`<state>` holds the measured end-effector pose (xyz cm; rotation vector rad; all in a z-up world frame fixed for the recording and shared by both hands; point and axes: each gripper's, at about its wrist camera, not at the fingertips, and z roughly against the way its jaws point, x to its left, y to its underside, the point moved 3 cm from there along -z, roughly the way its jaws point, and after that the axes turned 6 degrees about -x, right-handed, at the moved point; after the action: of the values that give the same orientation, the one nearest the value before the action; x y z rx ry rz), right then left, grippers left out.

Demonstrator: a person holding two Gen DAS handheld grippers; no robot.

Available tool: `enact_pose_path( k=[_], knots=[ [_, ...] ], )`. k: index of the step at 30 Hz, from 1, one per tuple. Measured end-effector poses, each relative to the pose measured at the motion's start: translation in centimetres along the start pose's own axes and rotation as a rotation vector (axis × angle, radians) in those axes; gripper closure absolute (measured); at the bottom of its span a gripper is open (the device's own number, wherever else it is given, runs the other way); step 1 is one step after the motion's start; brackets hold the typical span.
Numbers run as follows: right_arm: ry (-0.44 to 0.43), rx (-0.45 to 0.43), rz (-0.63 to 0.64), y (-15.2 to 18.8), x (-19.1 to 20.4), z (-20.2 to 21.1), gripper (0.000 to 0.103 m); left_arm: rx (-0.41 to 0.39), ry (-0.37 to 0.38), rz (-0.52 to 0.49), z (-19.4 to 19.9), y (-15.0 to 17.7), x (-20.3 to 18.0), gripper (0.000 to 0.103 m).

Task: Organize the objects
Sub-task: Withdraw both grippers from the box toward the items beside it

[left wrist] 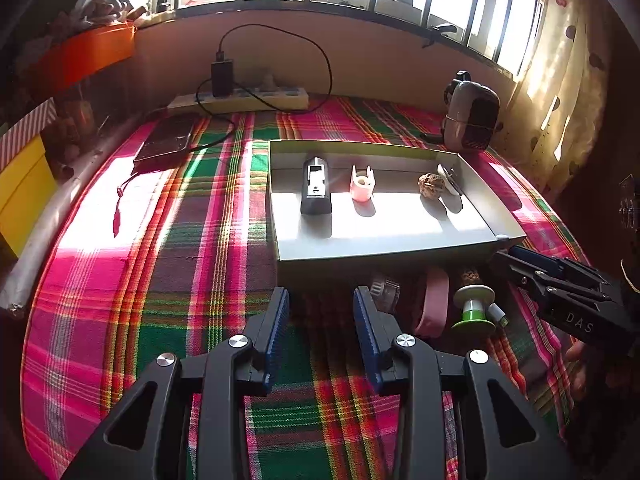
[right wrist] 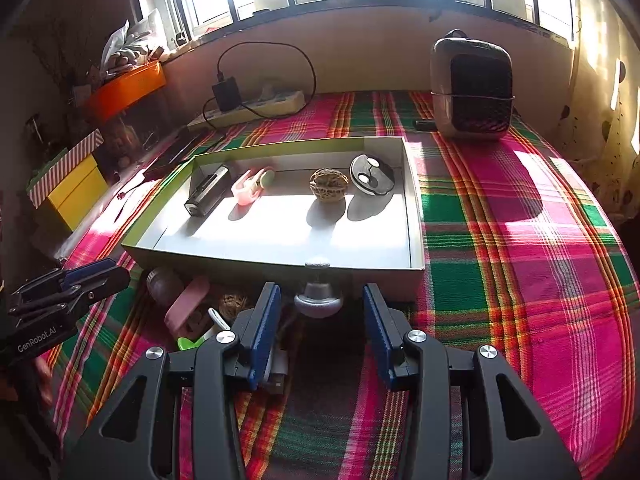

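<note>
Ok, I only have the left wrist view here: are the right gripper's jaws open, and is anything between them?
Observer: Open. The right gripper has a grey spool standing upright just ahead, between its jaws, ungripped.
Reviewer: Is that spool inside the tray?
Observer: No, it stands outside the tray, just in front of its near wall.
Reviewer: And the edge-on thing beside the walnut?
Observer: A round black disc with two white ovals on its face, tilted up.
</note>
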<state>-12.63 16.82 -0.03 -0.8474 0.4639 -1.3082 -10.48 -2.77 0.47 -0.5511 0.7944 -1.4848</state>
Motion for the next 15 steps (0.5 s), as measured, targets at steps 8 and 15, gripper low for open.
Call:
enact_pose_path(
  k=[8, 15],
  knots=[
    [0.016, 0.021, -0.017, -0.18, 0.17, -0.83, 0.06, 0.017, 0.011, 0.002, -0.46, 0.39, -0.12, 0.071],
    [0.007, 0.017, -0.018, -0.17, 0.39, -0.7, 0.075, 0.028, 0.027, 0.007, -0.76, 0.62, -0.17, 0.071]
  ],
)
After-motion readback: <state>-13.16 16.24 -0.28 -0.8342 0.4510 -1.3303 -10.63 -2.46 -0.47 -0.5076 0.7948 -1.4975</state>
